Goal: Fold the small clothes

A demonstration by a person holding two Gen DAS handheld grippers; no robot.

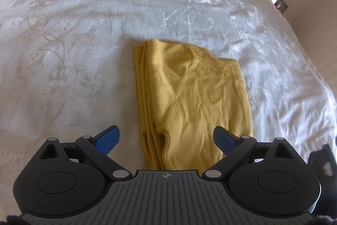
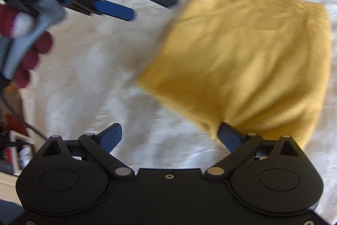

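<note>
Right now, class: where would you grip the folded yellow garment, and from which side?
Probably at the stacked fold edges of the yellow garment, on its left in the left wrist view: the layers line up there, so one pinch catches all. Come in low along the bedspread.

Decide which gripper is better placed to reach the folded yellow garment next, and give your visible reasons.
Probably the left gripper: its open jaws frame the yellow garment's near edge. The right gripper, also open, sits off one corner, mostly over the bedspread.

You get bright, soft daylight with sheen on the bedspread (image 1: pixel 189 3), fisheye bending at edges, and heavy motion blur in the right wrist view.
</note>
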